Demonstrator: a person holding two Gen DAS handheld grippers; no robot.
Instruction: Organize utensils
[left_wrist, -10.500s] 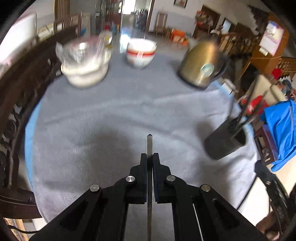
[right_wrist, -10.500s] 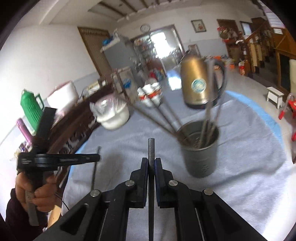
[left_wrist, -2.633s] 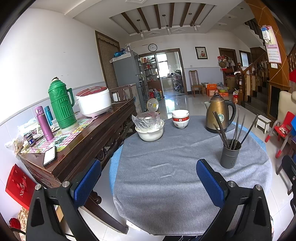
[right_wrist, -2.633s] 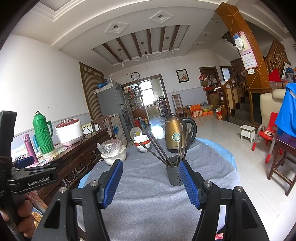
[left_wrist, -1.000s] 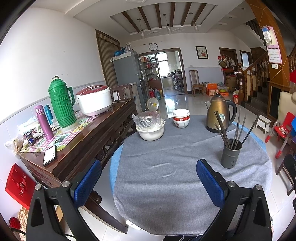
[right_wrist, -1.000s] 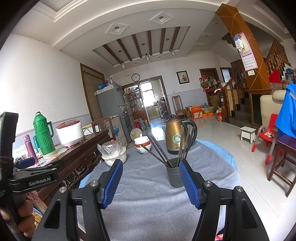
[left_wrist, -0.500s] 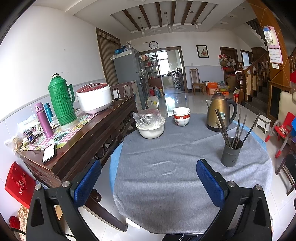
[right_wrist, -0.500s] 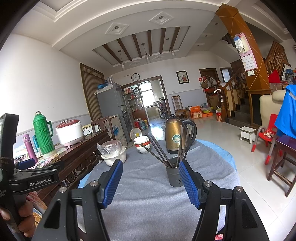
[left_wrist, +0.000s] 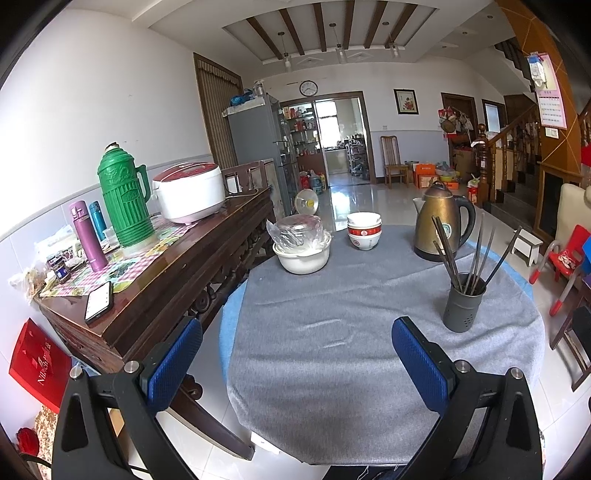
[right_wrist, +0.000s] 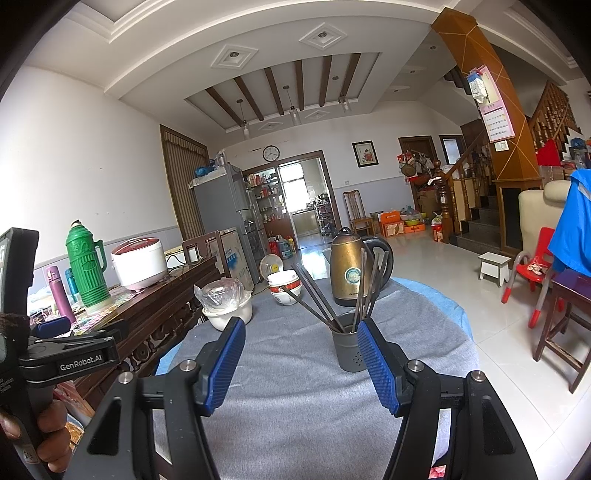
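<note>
A dark grey utensil holder (left_wrist: 463, 309) stands on the right of the round table with its grey cloth (left_wrist: 354, 332). Several dark metal chopsticks (left_wrist: 476, 249) stand in it, leaning apart. The holder also shows in the right wrist view (right_wrist: 349, 350), with the chopsticks (right_wrist: 364, 286) in it. My left gripper (left_wrist: 297, 363) is open and empty, held back above the table's near edge. My right gripper (right_wrist: 301, 363) is open and empty, short of the holder. The left gripper's body (right_wrist: 70, 360) shows at the left of the right wrist view, in a hand.
A bronze kettle (left_wrist: 437, 232), stacked red-and-white bowls (left_wrist: 364, 230) and a white bowl with a plastic bag (left_wrist: 301, 245) stand at the table's far side. A wooden sideboard (left_wrist: 166, 273) with a green flask and rice cooker is left. Chairs (right_wrist: 554, 317) are right.
Over the last second both grippers stay open and nearly still. Ten seconds ago each was shut on a chopstick near the holder; now both are empty and drawn back from the table.
</note>
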